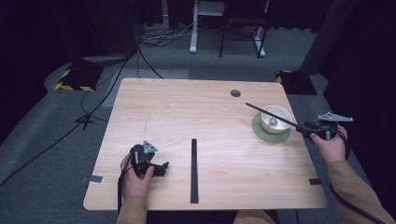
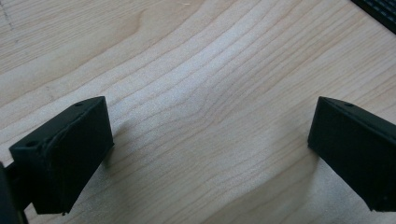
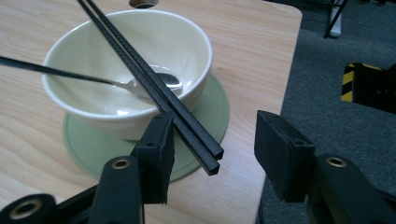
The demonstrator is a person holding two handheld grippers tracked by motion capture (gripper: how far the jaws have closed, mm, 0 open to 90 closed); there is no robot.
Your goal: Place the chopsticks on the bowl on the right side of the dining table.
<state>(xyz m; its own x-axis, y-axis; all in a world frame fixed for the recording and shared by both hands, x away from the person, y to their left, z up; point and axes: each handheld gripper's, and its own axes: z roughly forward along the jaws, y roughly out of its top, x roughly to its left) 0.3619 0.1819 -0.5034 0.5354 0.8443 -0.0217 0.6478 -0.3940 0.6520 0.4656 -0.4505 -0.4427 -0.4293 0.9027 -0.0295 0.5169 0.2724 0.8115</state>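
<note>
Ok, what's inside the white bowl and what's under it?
Inside the bowl: a metal spoon. Black chopsticks lie across its rim. Under it is a green saucer, its middle covered.

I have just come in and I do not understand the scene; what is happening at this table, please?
A person works at a wooden table with a gripper in each hand. The right gripper is open beside a pair of black chopsticks that lies across the rim of a white bowl; one jaw touches them. The bowl sits on a green saucer and holds a spoon. The left gripper is open over bare wood. Another black pair lies mid-table.
</note>
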